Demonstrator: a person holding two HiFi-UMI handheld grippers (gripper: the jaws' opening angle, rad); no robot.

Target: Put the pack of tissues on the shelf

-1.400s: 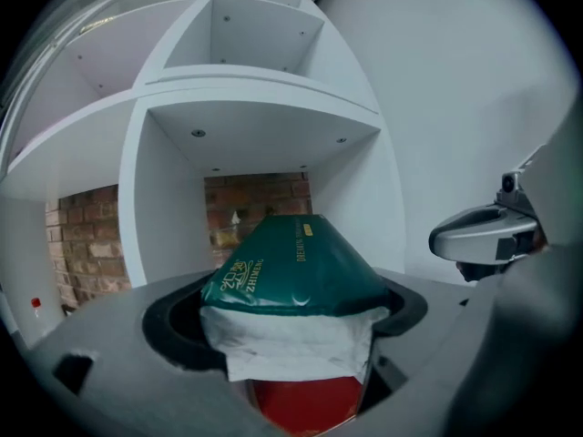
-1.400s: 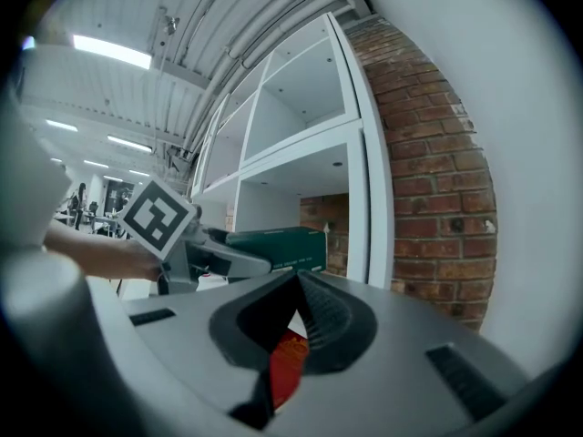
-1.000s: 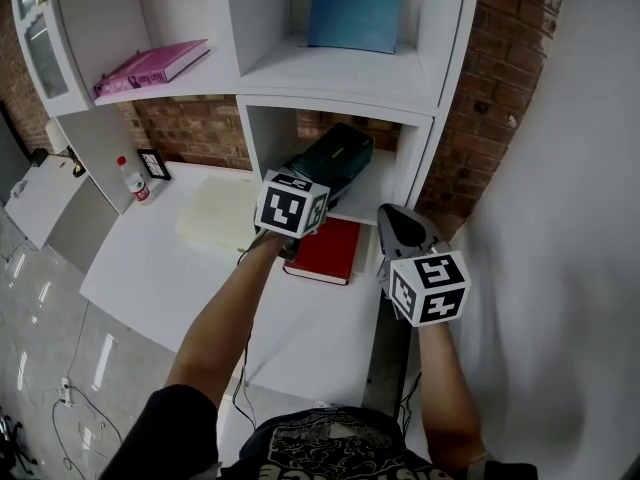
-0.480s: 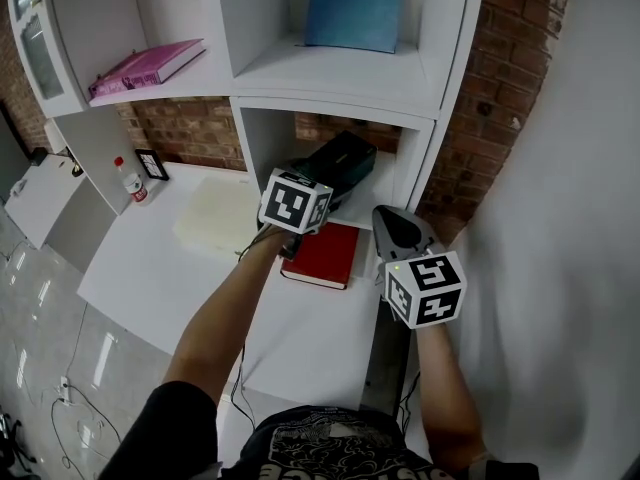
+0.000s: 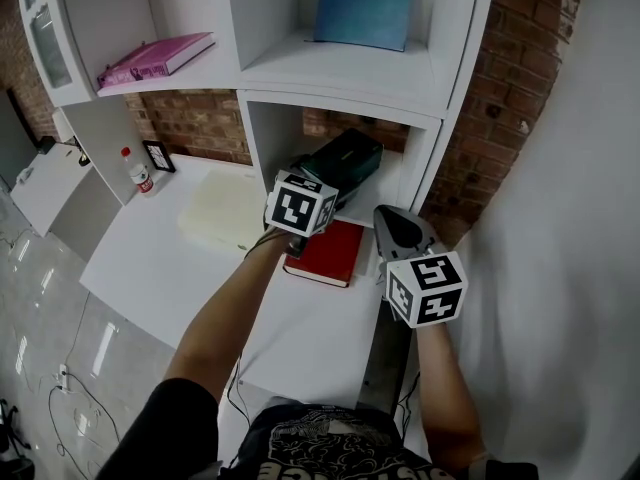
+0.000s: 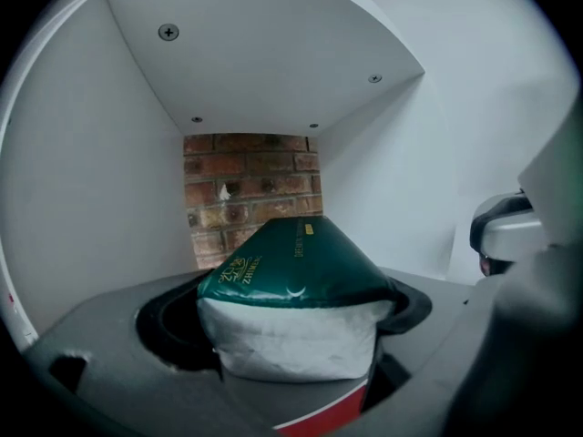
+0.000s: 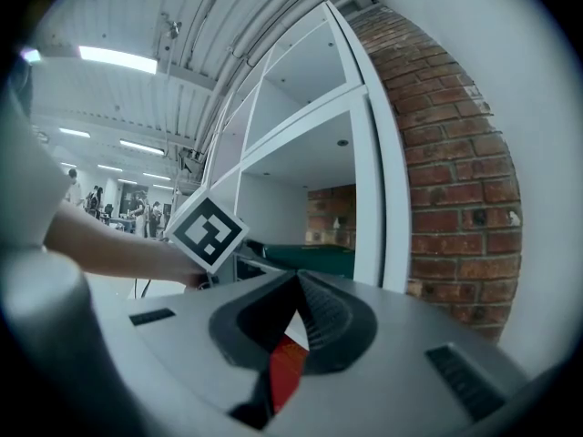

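Left claw (image 6: 290,340) is opening wide, its jaws either side of the white end of a green pack of tissues (image 6: 293,276) with gaps showing. The pack lies in the lower shelf (image 5: 380,190) compartment, with a red book (image 5: 325,251) below. Right claw (image 7: 296,300) is clenched and empty.

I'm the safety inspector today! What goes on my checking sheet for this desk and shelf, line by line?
Surface: white desk, with things sitting at its back by the shelf.
Job's things: green tissue pack lies in the lower shelf cubby.
Clutter: red book, pale pad, small bottle, little picture frame, and a pink book higher up.
Grippers: left gripper jaws opening, pack between them; right gripper shut, empty.
Cables: desk cable hangs off the front; floor cable lies below.
Surroundings: brick wall.
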